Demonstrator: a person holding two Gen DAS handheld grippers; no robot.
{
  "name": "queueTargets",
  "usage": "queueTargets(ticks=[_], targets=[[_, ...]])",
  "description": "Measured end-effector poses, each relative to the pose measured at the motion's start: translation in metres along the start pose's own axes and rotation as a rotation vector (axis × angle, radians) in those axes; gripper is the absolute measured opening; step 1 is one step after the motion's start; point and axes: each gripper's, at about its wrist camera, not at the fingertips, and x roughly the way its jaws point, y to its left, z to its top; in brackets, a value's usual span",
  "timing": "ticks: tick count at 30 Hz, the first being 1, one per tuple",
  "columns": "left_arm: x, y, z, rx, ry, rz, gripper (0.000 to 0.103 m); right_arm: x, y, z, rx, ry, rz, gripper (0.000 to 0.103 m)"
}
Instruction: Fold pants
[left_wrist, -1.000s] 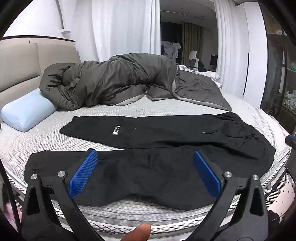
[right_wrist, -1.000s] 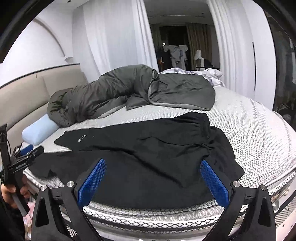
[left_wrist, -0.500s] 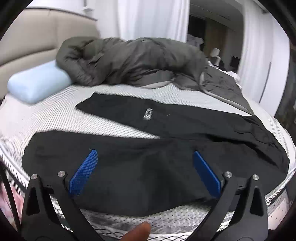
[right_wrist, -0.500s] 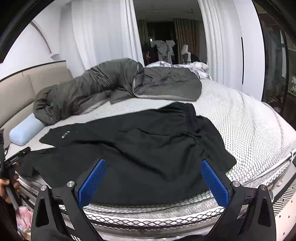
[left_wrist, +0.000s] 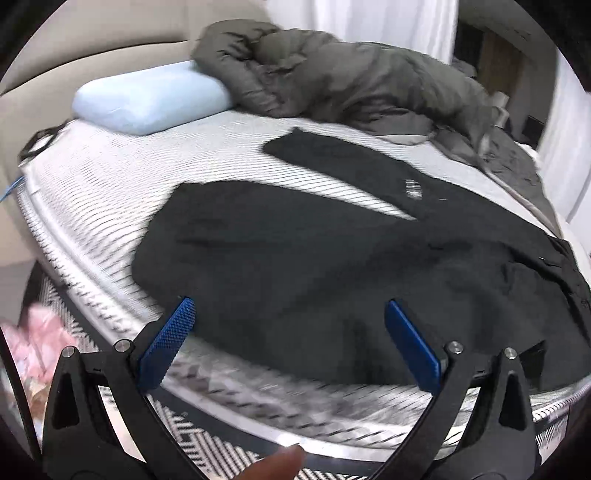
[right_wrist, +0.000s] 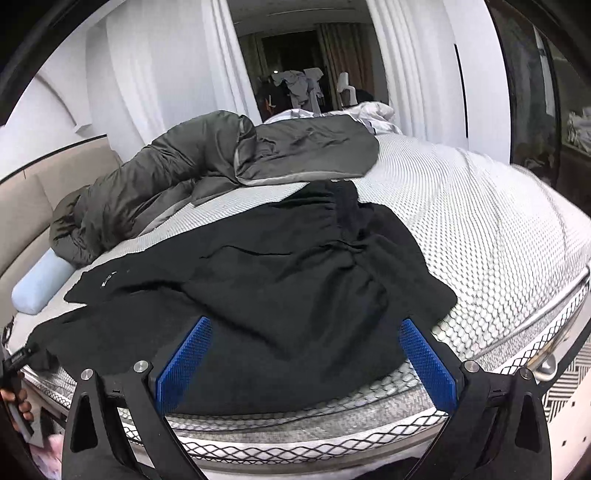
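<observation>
1. Fingers of the left gripper (left_wrist: 290, 345) stand wide apart and hold nothing; they hover at the near edge of the bed (left_wrist: 92, 192), above the lower stretch of the near trouser leg. That view is motion-blurred.
2. Far left on the bed: a pale blue pillow (left_wrist: 151, 99) against the headboard, with a grey duvet (left_wrist: 332, 77) heaped beside it. Neither touches the near leg.
3. Centre: the black pants (right_wrist: 295, 280) lie spread flat across the mattress, legs pointing left and splayed apart with bare mattress between them, waistband to the right.
4. Right: the right gripper (right_wrist: 304, 363) is likewise spread wide and empty, poised at the bed edge over the seat and hip area, near the gathered elastic waistband (right_wrist: 332, 206).
5. Handling, in my judgement: the fabric looks soft, limp and light, not slippery, not fragile. It should drape and sag when lifted, so a pinch at one point alone would bunch it.
6. Recommended holds: the near leg's hem with the left, the near waistband corner with the right, then carry that leg over onto the far one.
</observation>
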Motion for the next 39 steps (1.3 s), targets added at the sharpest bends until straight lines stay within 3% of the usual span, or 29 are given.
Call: queueTargets(ticks=[3,8,12,15,17,19,21,24,29,30,32,34,36,39], targets=[[0.002,0.02,-0.002,-0.051,0.041,-0.013,0.101,0.008,-0.012,-0.002,0.029,0.042,0.034,0.103],[0.024,0.048,-0.001,-0.121,0.14,-0.035,0.089,0.026,-0.016,-0.013,0.018,0.095,0.021,0.103],[0.037,0.064,0.012,-0.202,0.144,-0.084,0.086,0.034,-0.018,-0.023,0.033,0.135,0.05,0.103],[0.043,0.061,0.022,-0.208,0.136,-0.079,0.069,0.037,-0.017,-0.03,0.032,0.154,0.061,0.103],[0.047,0.055,0.028,-0.18,0.116,-0.027,0.051,0.036,-0.018,-0.033,0.036,0.155,0.069,0.103],[0.047,0.049,0.035,-0.164,0.1,0.015,0.025,0.034,-0.02,-0.034,0.054,0.151,0.076,0.103],[0.044,0.044,0.041,-0.109,0.064,0.053,0.007,0.032,-0.026,-0.033,0.083,0.138,0.071,0.103],[0.038,0.039,0.051,-0.024,0.001,0.098,0.005,0.03,-0.039,-0.029,0.117,0.122,0.052,0.101],[0.044,0.052,0.064,-0.08,0.024,0.078,0.005,0.043,-0.065,-0.018,0.238,0.113,0.089,0.09],[0.045,0.053,0.064,-0.082,0.029,0.077,0.005,0.051,-0.075,-0.016,0.293,0.124,0.112,0.087],[0.048,0.051,0.063,-0.072,0.035,0.089,0.005,0.064,-0.086,-0.012,0.361,0.139,0.127,0.073],[0.05,0.049,0.062,-0.069,0.042,0.09,0.005,0.074,-0.095,-0.007,0.408,0.148,0.122,0.038],[0.052,0.047,0.06,-0.076,0.046,0.076,0.005,0.072,-0.094,0.0,0.393,0.146,0.158,0.016],[0.052,0.046,0.057,-0.067,0.052,0.062,0.005,0.046,-0.081,0.009,0.281,0.085,0.112,0.015]])
